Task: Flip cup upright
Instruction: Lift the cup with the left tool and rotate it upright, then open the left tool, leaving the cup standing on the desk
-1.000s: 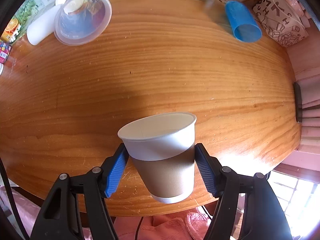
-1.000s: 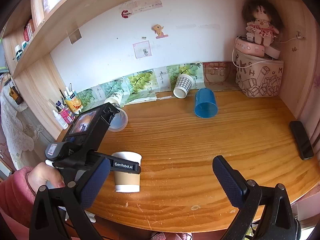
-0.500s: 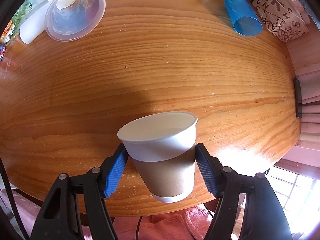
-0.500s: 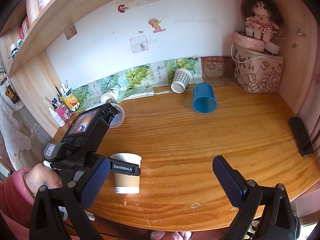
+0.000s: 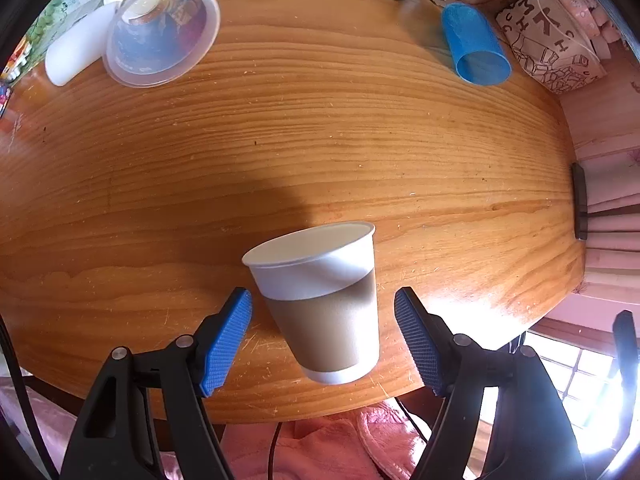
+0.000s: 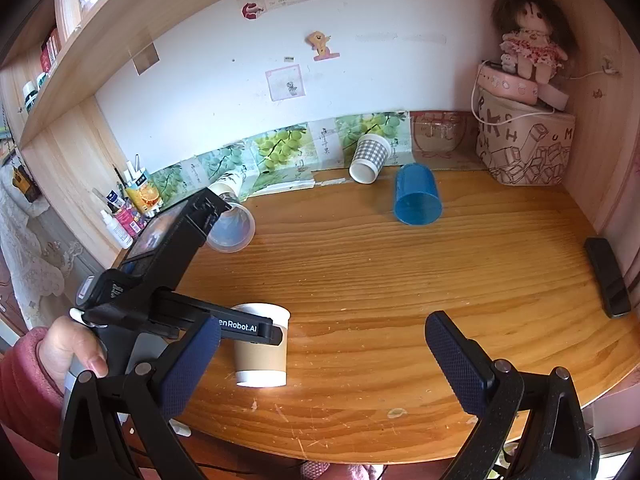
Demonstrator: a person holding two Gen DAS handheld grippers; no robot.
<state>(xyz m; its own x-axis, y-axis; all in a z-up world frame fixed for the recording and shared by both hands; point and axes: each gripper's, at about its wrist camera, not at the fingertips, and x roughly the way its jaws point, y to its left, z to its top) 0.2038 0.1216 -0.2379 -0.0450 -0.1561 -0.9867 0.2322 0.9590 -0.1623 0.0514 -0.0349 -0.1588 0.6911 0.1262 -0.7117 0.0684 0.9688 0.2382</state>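
Observation:
A white paper cup with a brown sleeve (image 5: 324, 304) stands upright near the front edge of the wooden desk (image 5: 320, 128); it also shows in the right wrist view (image 6: 262, 350). My left gripper (image 5: 324, 332) is open, its blue pads on either side of the cup with small gaps. The left gripper's body shows in the right wrist view (image 6: 240, 326) beside the cup. My right gripper (image 6: 324, 364) is open and empty above the desk's front, right of the cup.
A blue cup (image 6: 418, 200), a checked paper cup (image 6: 368, 158) and a clear plastic cup (image 6: 230, 226) lie on their sides at the back. A patterned box (image 6: 524, 146) with a doll stands back right. A black phone (image 6: 608, 276) lies at the right edge.
My left gripper has opened and let go of the brown-sleeved cup, which now stands on the desk. The right gripper has barely moved.

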